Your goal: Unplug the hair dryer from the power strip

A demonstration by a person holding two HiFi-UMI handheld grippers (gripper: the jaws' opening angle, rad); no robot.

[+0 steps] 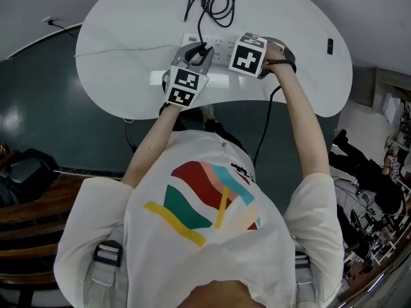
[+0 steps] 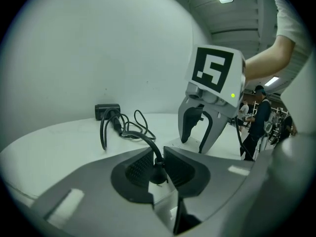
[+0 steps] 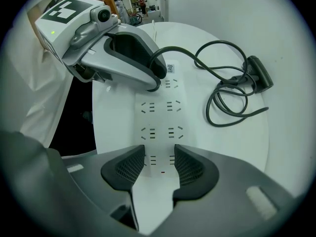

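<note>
A white power strip (image 1: 218, 45) lies on the round white table (image 1: 128, 76). A black plug (image 2: 158, 174) stands in the strip's far end (image 3: 168, 78), and my left gripper (image 2: 158, 169) is shut on it, one pad on each side. Its black cord (image 3: 217, 46) curls away in loops to a small black body (image 3: 259, 73) farther out on the table. My right gripper (image 3: 159, 164) points straight down onto the strip's near end, its jaws a little apart over the sockets (image 3: 160, 132) and holding nothing. In the left gripper view the right gripper (image 2: 196, 142) stands just behind the plug.
A thin white cable (image 1: 115, 50) runs off the table's left side. A small black object (image 1: 330, 45) lies near the right rim. A black cable (image 1: 266, 120) hangs below the table's near edge. Dark floor surrounds the table; people stand at the far right (image 1: 369, 172).
</note>
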